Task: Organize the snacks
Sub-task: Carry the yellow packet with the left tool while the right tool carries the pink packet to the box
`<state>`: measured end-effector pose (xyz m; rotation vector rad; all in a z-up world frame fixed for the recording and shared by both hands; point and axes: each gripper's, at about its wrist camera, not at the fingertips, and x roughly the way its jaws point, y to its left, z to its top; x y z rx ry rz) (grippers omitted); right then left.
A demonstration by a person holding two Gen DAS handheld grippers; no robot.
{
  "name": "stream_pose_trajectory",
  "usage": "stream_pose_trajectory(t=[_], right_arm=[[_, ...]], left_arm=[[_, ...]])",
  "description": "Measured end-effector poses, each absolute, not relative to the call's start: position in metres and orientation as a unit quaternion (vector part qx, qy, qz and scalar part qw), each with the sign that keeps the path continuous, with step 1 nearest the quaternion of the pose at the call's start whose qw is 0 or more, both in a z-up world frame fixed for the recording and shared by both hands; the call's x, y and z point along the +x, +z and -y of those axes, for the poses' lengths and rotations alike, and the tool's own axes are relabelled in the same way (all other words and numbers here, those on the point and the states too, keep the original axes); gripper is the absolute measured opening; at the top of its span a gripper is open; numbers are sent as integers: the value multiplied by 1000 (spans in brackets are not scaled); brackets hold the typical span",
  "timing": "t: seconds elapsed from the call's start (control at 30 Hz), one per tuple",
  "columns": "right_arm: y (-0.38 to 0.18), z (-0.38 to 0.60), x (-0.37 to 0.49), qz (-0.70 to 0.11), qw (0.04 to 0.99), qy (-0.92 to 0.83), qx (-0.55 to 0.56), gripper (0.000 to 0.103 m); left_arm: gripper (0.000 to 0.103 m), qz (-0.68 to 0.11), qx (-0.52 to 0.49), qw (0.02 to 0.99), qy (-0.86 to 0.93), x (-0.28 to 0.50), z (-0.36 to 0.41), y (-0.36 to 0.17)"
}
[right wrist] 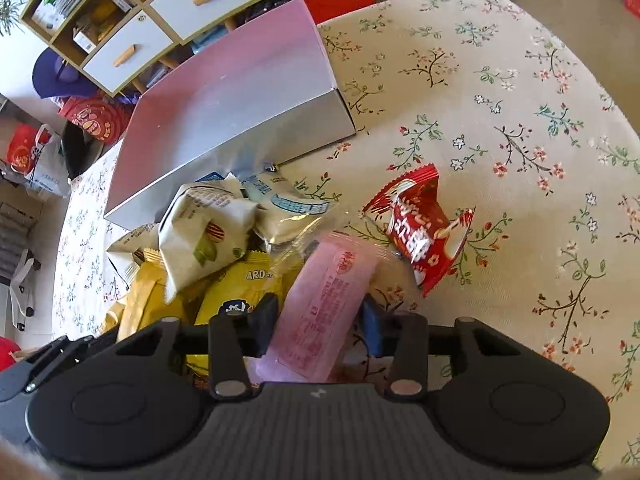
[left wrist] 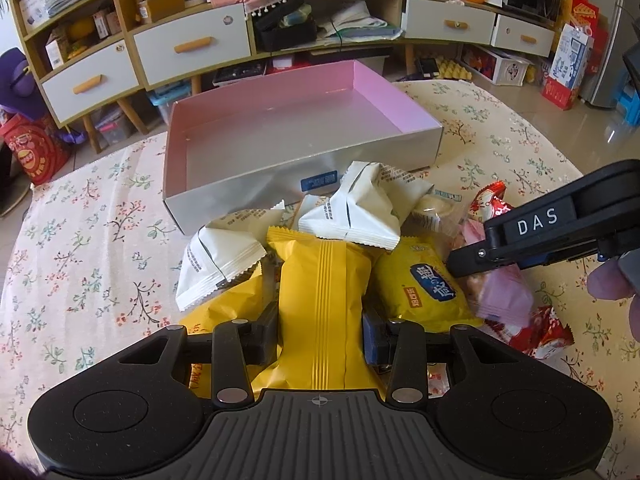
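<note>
The left gripper (left wrist: 320,330) is clenched on a yellow packet (left wrist: 324,312), its pads pressing both sides at the near edge of the snack pile. The right gripper (right wrist: 318,320) grasps a pink packet (right wrist: 324,308) on the pile's right side. White packets (left wrist: 352,208) lie on top of the pile, touching the box (left wrist: 240,196), which sits open just behind on the floral cloth (left wrist: 80,220). A red packet (right wrist: 420,228) lies apart to the right.
</note>
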<state>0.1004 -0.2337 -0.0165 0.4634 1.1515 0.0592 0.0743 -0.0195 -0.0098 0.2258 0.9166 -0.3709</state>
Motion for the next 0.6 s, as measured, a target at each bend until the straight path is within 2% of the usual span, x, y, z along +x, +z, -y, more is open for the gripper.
stream_pose_trajectory(t=[0.13,0.6], right_arm=[[-13,238,95,-529,824,25,201,30],[4,241,89,-495,847,39,192,29]], left_arm=[[37,-434,106,877,-176,73,18,-7],[37,-415,91,887,-183,65,13,7]])
